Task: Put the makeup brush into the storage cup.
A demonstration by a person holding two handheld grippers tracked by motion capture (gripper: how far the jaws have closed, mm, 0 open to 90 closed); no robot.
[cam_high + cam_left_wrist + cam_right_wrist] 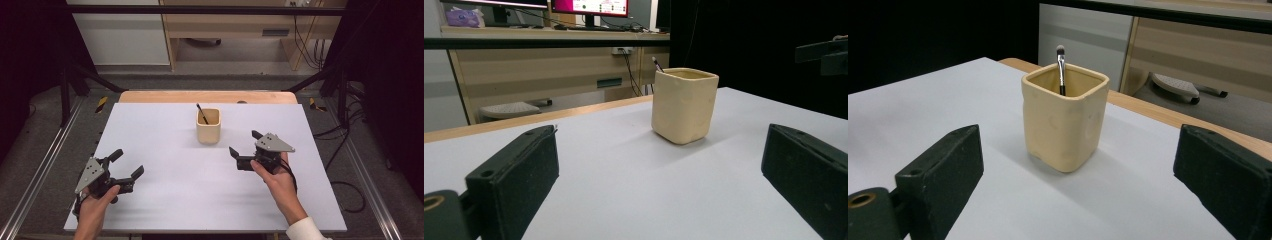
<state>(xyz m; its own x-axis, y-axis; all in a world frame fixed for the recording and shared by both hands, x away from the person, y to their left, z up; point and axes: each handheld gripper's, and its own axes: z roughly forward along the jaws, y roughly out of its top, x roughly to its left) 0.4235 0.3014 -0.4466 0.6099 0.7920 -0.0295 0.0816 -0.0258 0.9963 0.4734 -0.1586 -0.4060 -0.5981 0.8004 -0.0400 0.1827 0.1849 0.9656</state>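
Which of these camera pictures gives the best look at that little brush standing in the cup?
The right gripper view: the brush stands clear above the cream cup, bristle tip visible. The high view shows it small, as a dark slanted stick. The left gripper view shows just its end past the rim.

Even, soft overhead light brightens the white table [210, 200], while black surroundings stay dim. The cream cup [1065, 120] casts a faint shadow. Both gripper views blur the near jaws; the high view looks slightly soft

Beyond both grippers, a wooden desk [235, 25] with monitors [589, 7] stands on grey floor [150, 80], black curtains [30, 45] flanking
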